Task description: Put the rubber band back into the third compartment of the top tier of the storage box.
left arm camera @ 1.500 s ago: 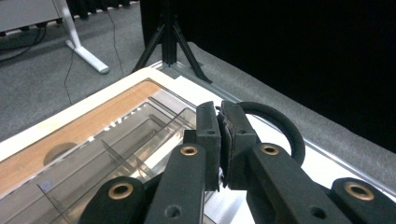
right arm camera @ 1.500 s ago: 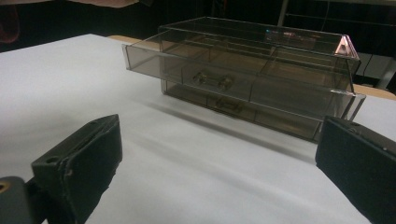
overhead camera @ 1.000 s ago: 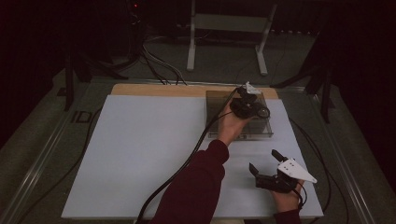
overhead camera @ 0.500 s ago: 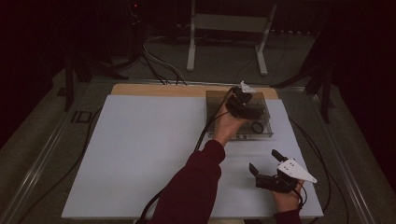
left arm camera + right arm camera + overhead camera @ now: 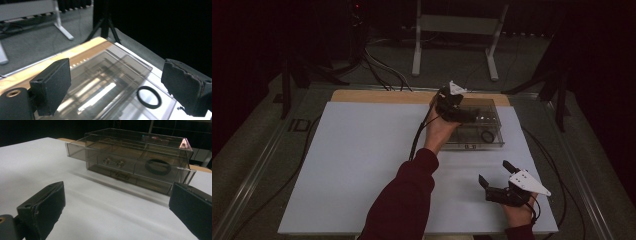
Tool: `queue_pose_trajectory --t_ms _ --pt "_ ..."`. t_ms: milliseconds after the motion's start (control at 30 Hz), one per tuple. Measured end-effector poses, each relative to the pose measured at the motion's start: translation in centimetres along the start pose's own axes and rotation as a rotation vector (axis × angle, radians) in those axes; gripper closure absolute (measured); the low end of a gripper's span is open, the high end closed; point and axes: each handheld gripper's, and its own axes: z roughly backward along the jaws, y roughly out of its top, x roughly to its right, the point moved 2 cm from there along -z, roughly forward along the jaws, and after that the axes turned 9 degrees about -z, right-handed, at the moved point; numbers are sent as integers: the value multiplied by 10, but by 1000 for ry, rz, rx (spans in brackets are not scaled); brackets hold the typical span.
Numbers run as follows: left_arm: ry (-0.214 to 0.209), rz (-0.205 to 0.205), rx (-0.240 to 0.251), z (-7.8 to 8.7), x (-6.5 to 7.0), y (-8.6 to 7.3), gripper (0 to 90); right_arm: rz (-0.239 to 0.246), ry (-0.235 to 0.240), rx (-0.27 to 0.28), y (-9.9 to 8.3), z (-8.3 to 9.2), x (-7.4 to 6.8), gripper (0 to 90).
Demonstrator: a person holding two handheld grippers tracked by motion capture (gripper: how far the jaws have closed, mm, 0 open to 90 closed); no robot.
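A smoky clear plastic drawer box [image 5: 469, 107] stands at the back right of the white tabletop [image 5: 362, 165]. Its drawer [image 5: 112, 163] is pulled out toward me, and a black ring [image 5: 487, 135] lies flat in its right part. The same ring [image 5: 149, 97] [image 5: 158, 166] lies apart from both grippers. My left gripper [image 5: 468, 116] hovers over the box's left end. Its jaws have just been opening and stand open, nothing between them [image 5: 117, 82]. My right gripper [image 5: 495, 173] rests near the front right edge, open and bare [image 5: 117, 205], facing the drawer front.
A wooden strip [image 5: 377, 96] runs along the table's far edge. Cables [image 5: 379, 70] and a grey metal stand [image 5: 457, 30] sit on the floor behind. The left gripper's cable [image 5: 417, 137] trails over the tabletop beside the forearm.
My left gripper has moved left from over the box's right half and opened its jaws. The ring now lies in the drawer. The right gripper has stayed put.
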Motion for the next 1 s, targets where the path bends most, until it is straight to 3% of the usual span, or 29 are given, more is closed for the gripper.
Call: queue_pose_trajectory --t_ms 300,733,1000 --pt "66 3 25 31 -24 -6 100 -2 -3 -1 0 0 1 12" --pt "169 -60 32 84 -51 -19 6 -6 -7 -3 -1 1 1 12" --pt "235 -107 -5 114 -67 -46 4 -6 -8 -3 0 1 1 11"
